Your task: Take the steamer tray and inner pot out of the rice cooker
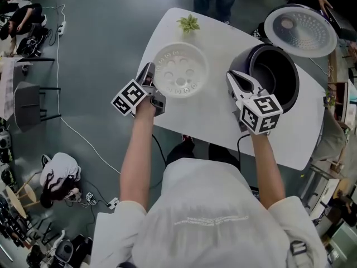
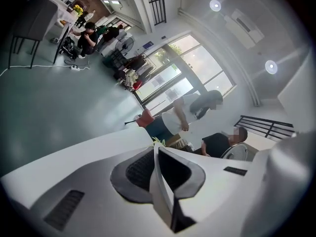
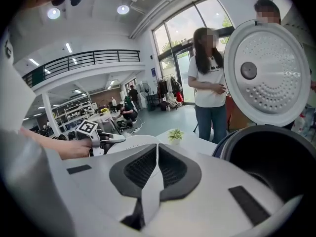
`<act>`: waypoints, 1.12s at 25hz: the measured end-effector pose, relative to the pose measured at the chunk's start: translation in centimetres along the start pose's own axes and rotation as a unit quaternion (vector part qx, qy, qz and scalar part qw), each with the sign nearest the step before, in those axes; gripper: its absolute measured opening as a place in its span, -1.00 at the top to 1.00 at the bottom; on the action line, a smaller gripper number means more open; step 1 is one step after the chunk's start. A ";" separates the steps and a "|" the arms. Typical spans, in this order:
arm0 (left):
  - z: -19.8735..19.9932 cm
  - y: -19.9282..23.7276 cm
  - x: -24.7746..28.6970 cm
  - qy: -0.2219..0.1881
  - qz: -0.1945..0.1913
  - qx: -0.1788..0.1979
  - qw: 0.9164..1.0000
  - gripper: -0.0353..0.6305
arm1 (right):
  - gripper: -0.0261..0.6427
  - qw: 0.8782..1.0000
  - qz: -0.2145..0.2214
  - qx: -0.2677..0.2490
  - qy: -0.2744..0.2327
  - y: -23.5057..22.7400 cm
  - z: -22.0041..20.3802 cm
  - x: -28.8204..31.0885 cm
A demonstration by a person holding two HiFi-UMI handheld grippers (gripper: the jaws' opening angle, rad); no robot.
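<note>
The white steamer tray [image 1: 179,70] with its round holes rests on the white table [image 1: 206,116], left of the rice cooker [image 1: 290,91]. The cooker's lid [image 1: 300,29] stands open, and the dark inner pot [image 1: 273,74] sits inside it. My left gripper [image 1: 148,68] is shut right beside the tray's left rim; I cannot tell whether it touches. In its own view the pads [image 2: 143,169] meet with nothing between them. My right gripper [image 1: 230,75] is shut and empty, just left of the cooker's rim [image 3: 276,157]. The right gripper view also shows the tray [image 3: 131,142] and the left gripper [image 3: 118,138].
A small potted plant [image 1: 188,23] stands at the table's far edge. One person [image 3: 210,83] stands beyond the table, and another stands behind the open lid [image 3: 269,68]. Cables and a seated person [image 1: 58,175] are on the floor to the left.
</note>
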State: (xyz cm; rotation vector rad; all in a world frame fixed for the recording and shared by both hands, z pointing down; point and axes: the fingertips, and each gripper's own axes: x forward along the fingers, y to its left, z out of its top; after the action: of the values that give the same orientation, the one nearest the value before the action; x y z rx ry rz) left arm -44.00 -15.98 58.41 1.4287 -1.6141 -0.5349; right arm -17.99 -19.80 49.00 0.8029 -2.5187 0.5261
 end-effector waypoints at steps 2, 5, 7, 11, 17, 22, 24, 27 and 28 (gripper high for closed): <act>-0.5 1.1 0.9 0.009 0.002 -0.002 1.000 0.79 | 0.82 1.000 -0.002 0.005 0.006 0.0 -0.2 0.7; -1.3 2.3 2.3 0.022 0.003 -0.009 1.000 0.79 | 0.82 1.000 -0.005 0.006 0.013 0.3 -0.3 1.4; -2.0 2.8 3.1 0.030 0.001 -0.016 0.999 0.78 | 0.82 1.000 -0.010 0.008 0.017 0.3 -0.3 1.4; -3.2 3.1 4.5 0.045 -0.005 -0.018 0.999 0.78 | 0.82 1.000 -0.022 0.008 0.020 0.3 0.1 1.1; -4.3 3.2 5.5 0.039 -0.026 -0.026 0.999 0.77 | 0.82 0.998 -0.047 0.015 0.029 -0.5 -0.4 0.2; -5.4 4.6 5.9 0.044 0.009 -0.036 0.998 0.67 | 0.82 0.998 -0.051 0.022 0.026 -1.1 -0.7 -0.4; -5.8 4.9 5.5 0.050 0.013 -0.042 0.998 0.40 | 0.82 0.998 -0.049 0.022 0.024 -1.0 -0.7 -0.6; -5.9 5.3 5.0 0.055 0.029 -0.027 0.998 0.24 | 0.82 0.999 -0.041 0.021 0.019 -0.6 -0.8 -1.0; -5.7 5.4 4.9 0.055 0.035 -0.016 0.998 0.12 | 0.82 0.999 -0.040 0.021 0.016 -0.6 -0.8 -1.2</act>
State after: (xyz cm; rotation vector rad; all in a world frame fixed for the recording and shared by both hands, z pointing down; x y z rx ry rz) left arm -41.96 -17.97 67.22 1.3485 -1.5555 -0.4317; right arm -16.55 -19.35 49.17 0.8982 -2.4420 0.5621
